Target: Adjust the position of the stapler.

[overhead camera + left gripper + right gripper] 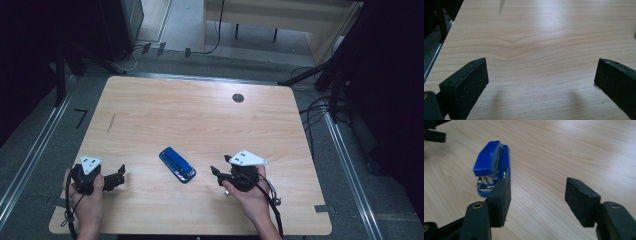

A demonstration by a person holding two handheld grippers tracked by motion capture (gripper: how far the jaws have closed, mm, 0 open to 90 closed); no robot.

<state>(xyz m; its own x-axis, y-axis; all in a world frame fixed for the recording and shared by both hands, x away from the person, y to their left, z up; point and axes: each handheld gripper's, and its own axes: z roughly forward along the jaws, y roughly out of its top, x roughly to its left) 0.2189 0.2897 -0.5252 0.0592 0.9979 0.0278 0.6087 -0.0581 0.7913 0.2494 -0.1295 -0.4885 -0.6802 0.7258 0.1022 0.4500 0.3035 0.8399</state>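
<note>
My left gripper point(116, 178) sat near the table's point(200, 115) front left corner, its 2 jaws spread wide over bare wood. Between my hands lay the stapler point(177, 164), glossy blue with a silver metal mouth, flat on the wood. Its long axis ran diagonally, from far-left to near-right, the metal mouth at the near-right end. My right gripper point(218, 173) hovered just beside it, jaws apart, gripping nothing.
</note>
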